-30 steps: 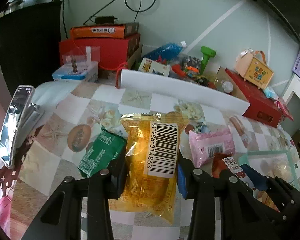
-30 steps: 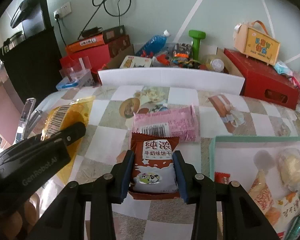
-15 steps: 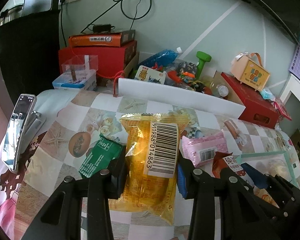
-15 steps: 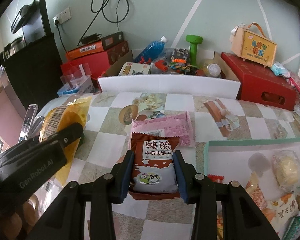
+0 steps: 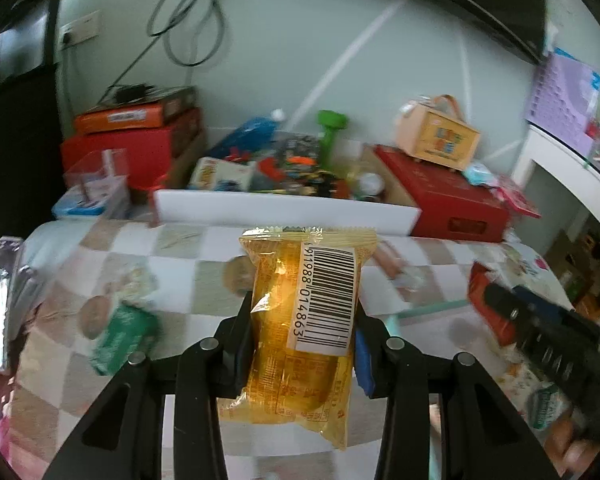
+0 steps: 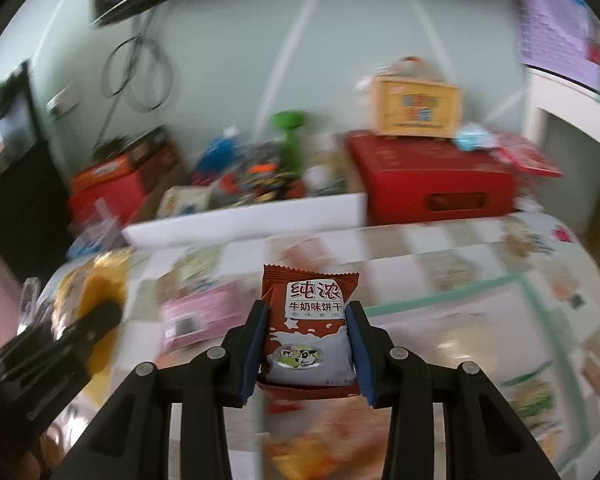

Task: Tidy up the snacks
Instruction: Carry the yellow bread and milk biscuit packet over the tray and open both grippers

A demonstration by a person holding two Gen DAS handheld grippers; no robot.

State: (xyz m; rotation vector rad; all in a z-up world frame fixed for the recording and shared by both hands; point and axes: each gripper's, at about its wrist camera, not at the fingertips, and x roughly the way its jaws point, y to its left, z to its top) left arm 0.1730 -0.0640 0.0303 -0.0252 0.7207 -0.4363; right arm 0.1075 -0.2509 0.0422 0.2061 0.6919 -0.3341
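My left gripper point(image 5: 302, 316) is shut on a yellow snack packet point(image 5: 304, 320) with a white barcode label, held up above the checked tablecloth point(image 5: 180, 280). In the right wrist view, my right gripper point(image 6: 306, 316) is shut on a brown milk biscuit packet point(image 6: 308, 320), also lifted off the table. The right gripper point(image 5: 540, 332) shows blurred at the right of the left wrist view, and the left gripper point(image 6: 60, 344) with its yellow packet point(image 6: 96, 280) shows at the left of the right wrist view. A green packet point(image 5: 120, 336) and a pink packet point(image 6: 204, 312) lie on the cloth.
A green-rimmed white tray point(image 6: 480, 320) holding several snacks lies at the right. A long white box point(image 5: 284, 210) of clutter, red boxes point(image 5: 444, 196) and an orange carton point(image 5: 436, 136) line the table's far edge. A shiny silver object point(image 5: 0, 304) lies at the left edge.
Both grippers have risen and swung to the right with their packets still held. The table items now sit lower and further left in each view, and the pictures are motion-blurred.
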